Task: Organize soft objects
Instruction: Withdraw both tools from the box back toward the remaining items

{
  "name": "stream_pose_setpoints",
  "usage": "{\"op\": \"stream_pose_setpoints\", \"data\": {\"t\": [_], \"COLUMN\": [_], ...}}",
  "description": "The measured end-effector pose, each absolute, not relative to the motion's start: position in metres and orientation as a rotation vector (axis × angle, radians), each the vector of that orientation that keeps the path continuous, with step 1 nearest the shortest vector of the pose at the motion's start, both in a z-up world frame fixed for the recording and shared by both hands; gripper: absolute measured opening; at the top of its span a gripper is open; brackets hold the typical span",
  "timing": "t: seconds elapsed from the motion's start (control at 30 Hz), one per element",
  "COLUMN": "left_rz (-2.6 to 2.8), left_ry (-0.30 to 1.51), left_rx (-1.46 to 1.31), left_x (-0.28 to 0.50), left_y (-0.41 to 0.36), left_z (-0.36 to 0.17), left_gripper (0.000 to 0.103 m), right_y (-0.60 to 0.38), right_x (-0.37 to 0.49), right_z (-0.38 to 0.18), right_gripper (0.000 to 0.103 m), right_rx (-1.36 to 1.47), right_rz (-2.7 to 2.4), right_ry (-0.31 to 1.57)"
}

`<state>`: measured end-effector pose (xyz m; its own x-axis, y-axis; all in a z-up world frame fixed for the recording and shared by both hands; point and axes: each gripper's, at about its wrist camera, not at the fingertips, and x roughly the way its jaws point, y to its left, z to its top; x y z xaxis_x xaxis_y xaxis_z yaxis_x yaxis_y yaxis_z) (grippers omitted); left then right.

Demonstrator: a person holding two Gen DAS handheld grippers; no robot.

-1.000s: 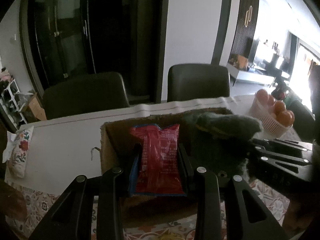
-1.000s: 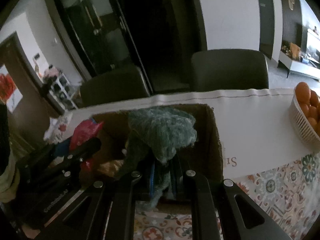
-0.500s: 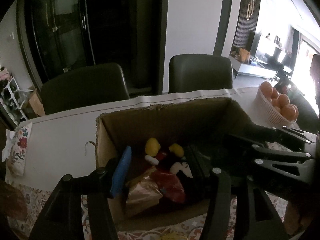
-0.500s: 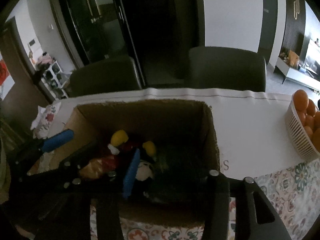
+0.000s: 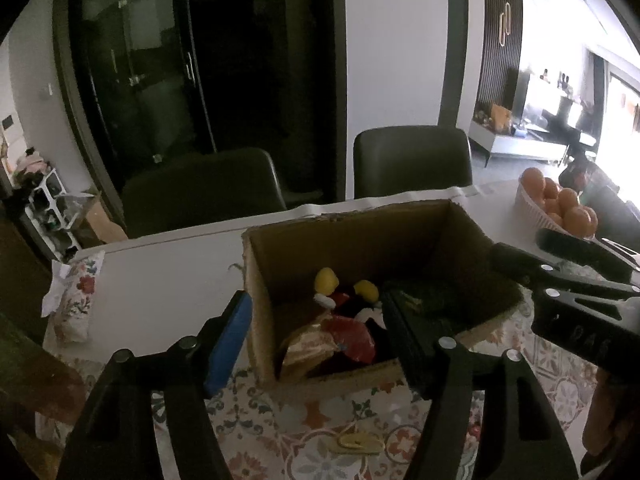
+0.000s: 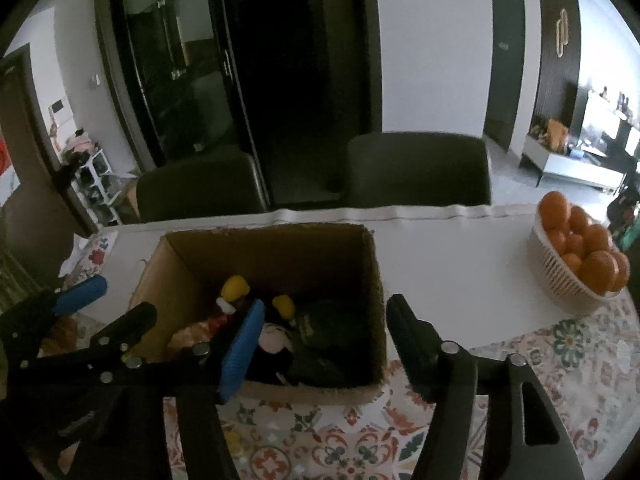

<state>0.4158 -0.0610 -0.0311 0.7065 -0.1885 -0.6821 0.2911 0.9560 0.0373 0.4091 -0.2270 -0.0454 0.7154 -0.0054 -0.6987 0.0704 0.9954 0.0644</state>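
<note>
Soft toys (image 6: pixel 276 340) and a red packet (image 5: pixel 348 338) lie in the cardboard box (image 6: pixel 376 280), below both grippers, left (image 5: pixel 316 336) and right (image 6: pixel 324 340), jaws apart and empty

- Left gripper (image 5: pixel 316 336): holding its jaws spread wide, nothing between them, blue-padded finger (image 5: pixel 228 344) on the left, black finger on the right.
- Right gripper (image 6: pixel 324 344): also gaping wide and gripping nothing, blue pad on its left finger (image 6: pixel 240 354).
- Hovering side by side at the near edge, both pointing toward the far side.
</note>
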Motion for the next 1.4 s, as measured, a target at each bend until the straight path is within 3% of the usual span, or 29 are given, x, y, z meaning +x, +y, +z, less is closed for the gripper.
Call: {"op": "stream_pose_setpoints", "data": {"t": [0.33, 0.83, 1.4], "left_rz": [-0.240, -0.256, -0.325], "left_ry": [0.673, 0.576, 0.644], "left_rx": [0.158, 0.168, 0.182], "left_x": [0.372, 0.320, 0.299], "left_y": [-0.046, -0.034, -0.034], "left_z": [-0.020, -0.031, -0.086], "left_gripper": [0.081, 0.100, 0.101], "right_y": [-0.220, -0.215, -0.210], "right_x": [0.362, 0.303, 0.270], "right_z": [-0.028, -0.043, -0.103], "right_gripper": [0.083, 0.090, 0.091], "right_rx": [0.052, 0.110, 0.143], "right_rz": [-0.093, -0.131, -0.159], "right_ry": [0.690, 0.626, 0.723]}}
